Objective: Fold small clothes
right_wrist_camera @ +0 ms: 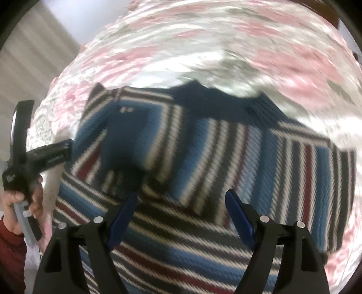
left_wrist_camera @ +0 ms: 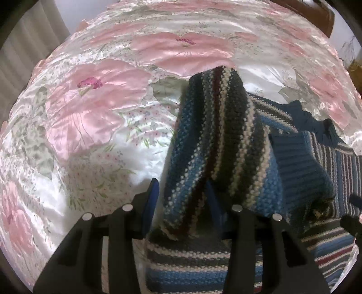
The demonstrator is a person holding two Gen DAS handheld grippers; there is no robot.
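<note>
A knitted sweater [left_wrist_camera: 226,126] striped in blue, white, grey and dark red lies on a bed. In the left wrist view a thick fold of it stands up between the blue pads of my left gripper [left_wrist_camera: 182,184], which is shut on it. A sleeve with a blue ribbed cuff [left_wrist_camera: 301,165] lies just to the right. The blurred right wrist view has the sweater [right_wrist_camera: 215,158] spread flat, with the sleeve and cuff [right_wrist_camera: 122,135] folded across its body. My right gripper [right_wrist_camera: 181,193] hovers open above its lower part, holding nothing. The left gripper [right_wrist_camera: 52,153] meets the sweater's left edge.
A shiny satin bedspread [left_wrist_camera: 90,101] with large pink flowers covers the bed around the sweater. A pale curtain [left_wrist_camera: 22,56] hangs at the left, and brown wood [left_wrist_camera: 316,13] shows at the top right. A hand [right_wrist_camera: 20,203] with a red sleeve [right_wrist_camera: 11,260] holds the left gripper.
</note>
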